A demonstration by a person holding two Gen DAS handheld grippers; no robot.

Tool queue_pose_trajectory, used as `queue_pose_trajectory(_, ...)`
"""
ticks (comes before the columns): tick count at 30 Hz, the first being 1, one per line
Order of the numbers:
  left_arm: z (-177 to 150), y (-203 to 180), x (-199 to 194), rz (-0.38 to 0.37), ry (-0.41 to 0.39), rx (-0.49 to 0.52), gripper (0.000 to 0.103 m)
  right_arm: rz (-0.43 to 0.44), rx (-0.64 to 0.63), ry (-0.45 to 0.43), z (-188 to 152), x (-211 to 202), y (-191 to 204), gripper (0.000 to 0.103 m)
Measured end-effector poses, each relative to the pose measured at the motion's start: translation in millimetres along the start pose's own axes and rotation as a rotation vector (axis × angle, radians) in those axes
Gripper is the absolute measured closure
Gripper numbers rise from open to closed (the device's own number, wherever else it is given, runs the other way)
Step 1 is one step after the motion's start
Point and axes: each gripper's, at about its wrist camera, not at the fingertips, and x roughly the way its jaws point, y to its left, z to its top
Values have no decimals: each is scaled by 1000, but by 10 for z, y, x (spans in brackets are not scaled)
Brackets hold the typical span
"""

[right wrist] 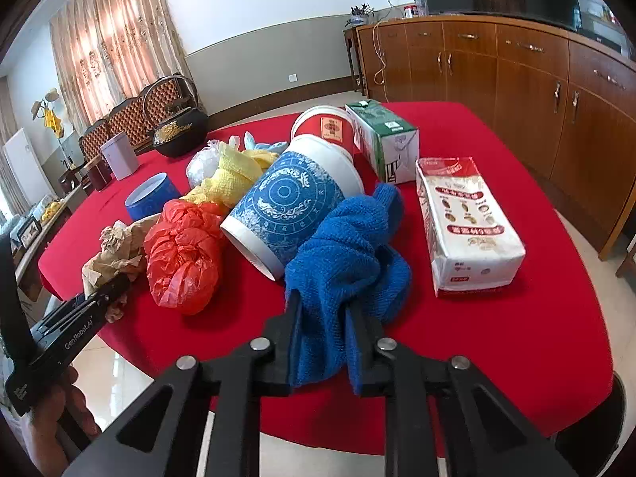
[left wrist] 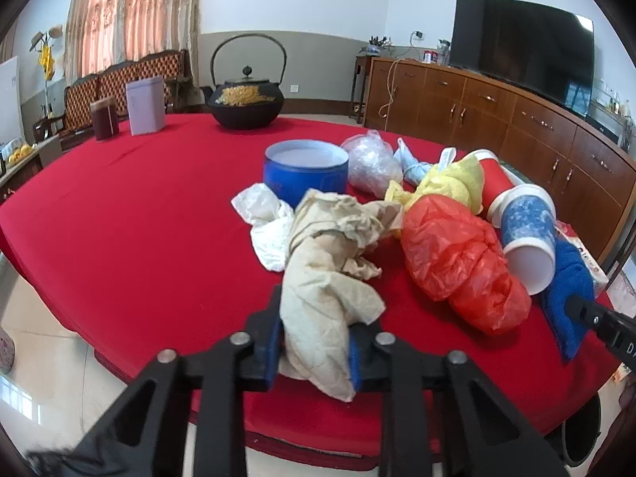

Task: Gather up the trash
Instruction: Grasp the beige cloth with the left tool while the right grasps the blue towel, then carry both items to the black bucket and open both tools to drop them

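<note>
Two grippers work at the near edge of a desk (left wrist: 119, 218) draped in red cloth. The left gripper (left wrist: 316, 342) is clamped on a crumpled tan paper (left wrist: 330, 278) that trails back toward the trash pile. The right gripper (right wrist: 324, 342) is clamped on a blue towel (right wrist: 349, 246) by the near edge. Between them lies an orange plastic bag (right wrist: 183, 254), touching a tipped blue-and-white paper cup (right wrist: 290, 214). Behind sit a yellow cloth (right wrist: 234, 179) and a red cup (right wrist: 324, 127). A white packet (right wrist: 469, 222) lies toward the right edge.
</note>
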Motion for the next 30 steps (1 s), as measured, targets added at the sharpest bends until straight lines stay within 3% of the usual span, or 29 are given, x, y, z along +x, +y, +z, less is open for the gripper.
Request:
queue_pose_trajectory(14, 166, -122, -463, 1, -110, 22, 81, -20, -13, -87, 65, -524, 3, 89)
queue_pose_trajectory(30, -3, -644, -938, -90, -130, 93, 81, -115, 37, -165, -159, -1349, -443, 89)
